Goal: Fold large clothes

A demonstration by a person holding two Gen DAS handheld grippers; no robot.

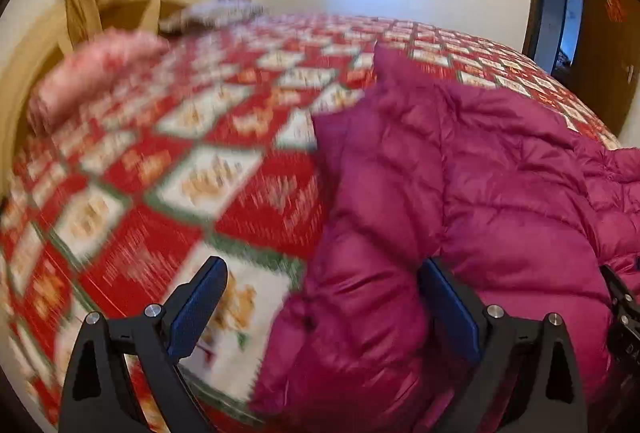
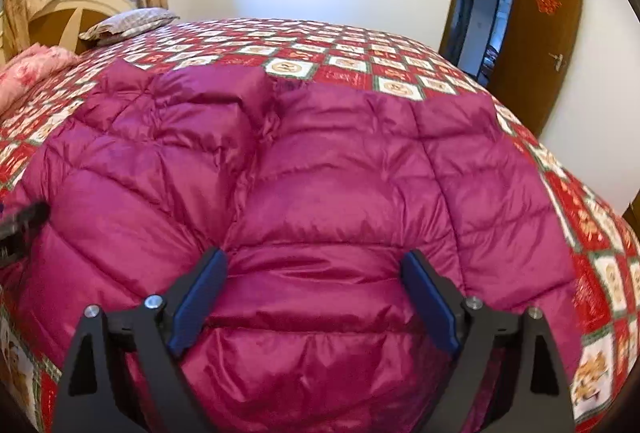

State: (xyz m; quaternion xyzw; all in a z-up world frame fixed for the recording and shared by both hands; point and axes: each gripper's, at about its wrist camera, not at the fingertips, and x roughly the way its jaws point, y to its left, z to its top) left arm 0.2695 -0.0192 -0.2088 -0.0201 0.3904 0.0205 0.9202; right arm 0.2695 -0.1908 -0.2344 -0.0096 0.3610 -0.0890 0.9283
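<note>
- Here, the left gripper [image 1: 322,307] is seen with its blue fingers [image 1: 196,309] spread wide at the bottom of the left wrist view; the edge of the magenta puffer jacket [image 1: 460,193] is framed between them, but nothing is clamped.
- The right gripper [image 2: 314,299] is likewise shown with fingers [image 2: 430,307] apart at the bottom centre of the right wrist view, a padded band of the jacket lying between them, with no pad seen pressing on it.
- The jacket is found spread over the bed [image 2: 360,53], filling the middle of the right wrist view and the right half of the left wrist view, on a red-and-white patterned quilt.
- The step in hand is judged to be the approach for a first grasp: both tools are aimed at the near hem, and no fold can be made out yet.
- The next move is judged to call for both pairs of fingers to be closed on the near edge, enough slippery fabric being pinched for it to be lifted evenly.
- A pillow [image 2: 128,23] and a pink bundle [image 2: 28,73] are left at the upper left, well apart from the jacket.
- The left wrist view is heavily blurred at its left; the jacket's sleeves cannot be told apart, and its near hem is cut off by the bottom edge.
- A dark object at the left edge of the right wrist view is taken to be part of the other tool, though this is not certain.
</note>
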